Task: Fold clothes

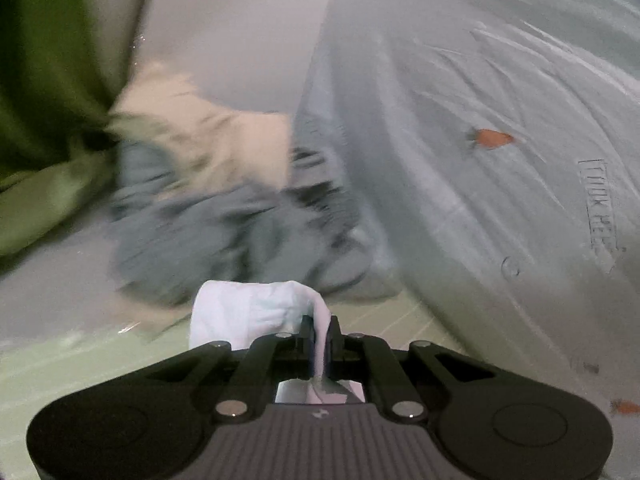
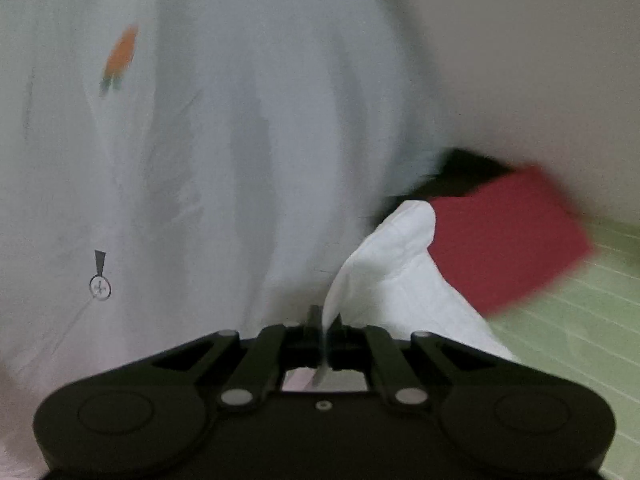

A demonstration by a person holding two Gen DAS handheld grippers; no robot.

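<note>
A white garment with small orange prints hangs spread between my two grippers. In the left wrist view it fills the right side. My left gripper is shut on a bunched white edge of it. In the right wrist view the same white garment fills the left and middle. My right gripper is shut on another white edge. Both views are blurred by motion.
A pile of grey and beige clothes lies ahead of the left gripper, with a green cloth at the far left. A folded red garment lies on the light green striped surface on the right.
</note>
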